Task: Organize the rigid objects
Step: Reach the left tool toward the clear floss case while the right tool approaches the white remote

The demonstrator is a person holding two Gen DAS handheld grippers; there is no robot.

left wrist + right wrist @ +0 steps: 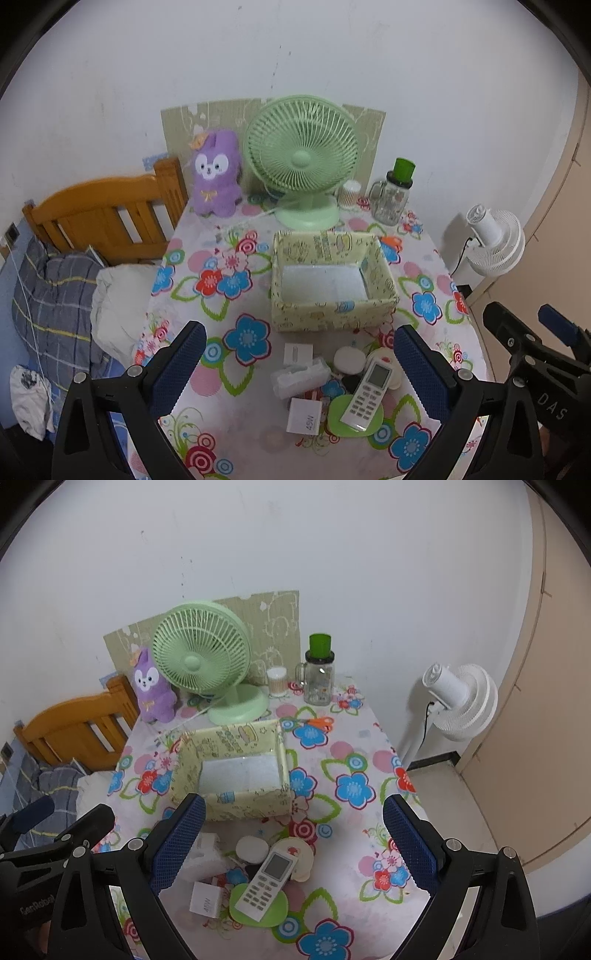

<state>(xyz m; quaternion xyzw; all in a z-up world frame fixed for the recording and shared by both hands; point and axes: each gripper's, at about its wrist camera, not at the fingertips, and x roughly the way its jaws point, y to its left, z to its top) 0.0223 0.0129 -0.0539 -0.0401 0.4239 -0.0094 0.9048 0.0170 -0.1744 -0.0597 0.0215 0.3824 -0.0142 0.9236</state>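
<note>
Both pairs of jaws stand wide apart and hold nothing: the left gripper [299, 354] and the right gripper [293, 830] hover above the near end of the flowered table [236, 424], the right one also showing at 3 o'clock in the left wrist view. Between the left fingers [184, 365], toward 6 o'clock, sits a huddle of small things: a white remote control [367, 395] lying tilted across a green oval dish [340, 410], a white charger block [304, 415] just beside it at 9 o'clock, a round white case [349, 360] and a clear plastic box [299, 376] behind. The empty yellow patterned box [332, 314] stands at mid-table, toward 12 o'clock from the huddle. Farther back stand a green fan [301, 158], a purple plush toy [216, 173] and a glass jar with a green lid [393, 195].
</note>
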